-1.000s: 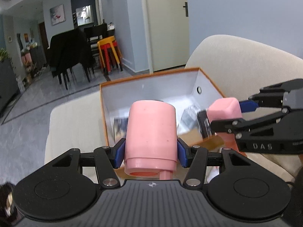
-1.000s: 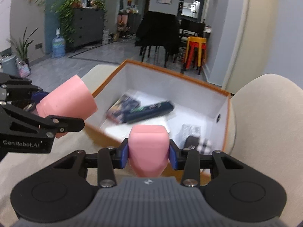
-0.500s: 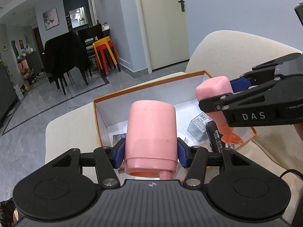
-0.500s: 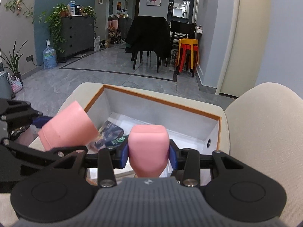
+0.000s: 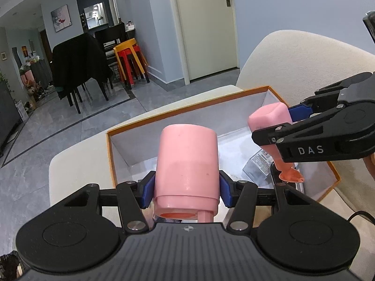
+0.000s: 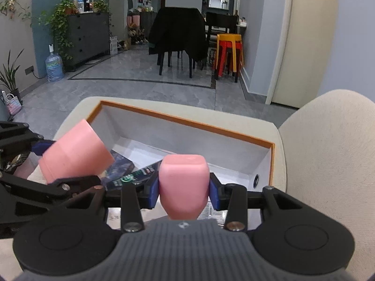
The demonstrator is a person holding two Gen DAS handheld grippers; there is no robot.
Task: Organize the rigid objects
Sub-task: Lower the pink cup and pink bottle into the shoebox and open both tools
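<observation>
A pink cup [image 5: 187,161] is being pinched at its sides by the left gripper [image 5: 186,187], its open mouth turned back toward the camera and its closed base pointing out over the near edge of the box [image 5: 187,107]. A smaller pink piece [image 6: 184,185], tapering to a narrow end, is being clamped by the right gripper [image 6: 184,193], whose blue pads [image 6: 153,192] are being pressed against both its flanks. Both things are being held above the box, clear of its floor and of its walls. The box is white inside with an orange rim, and it is being supported by a cream cushion [image 6: 328,152]. Inside it, dark packets [image 6: 126,168] are lying toward the left, and a clear wrapped packet [image 5: 257,164] is lying under the right gripper; the far half of the floor is being left bare. In the left wrist view, the right gripper is being seen close beside the cup, apart from it. Beyond the cushion, a grey tiled floor [image 6: 152,82] is being seen, with chairs [image 6: 178,37] and stacked stools [image 6: 228,51] well away.
</observation>
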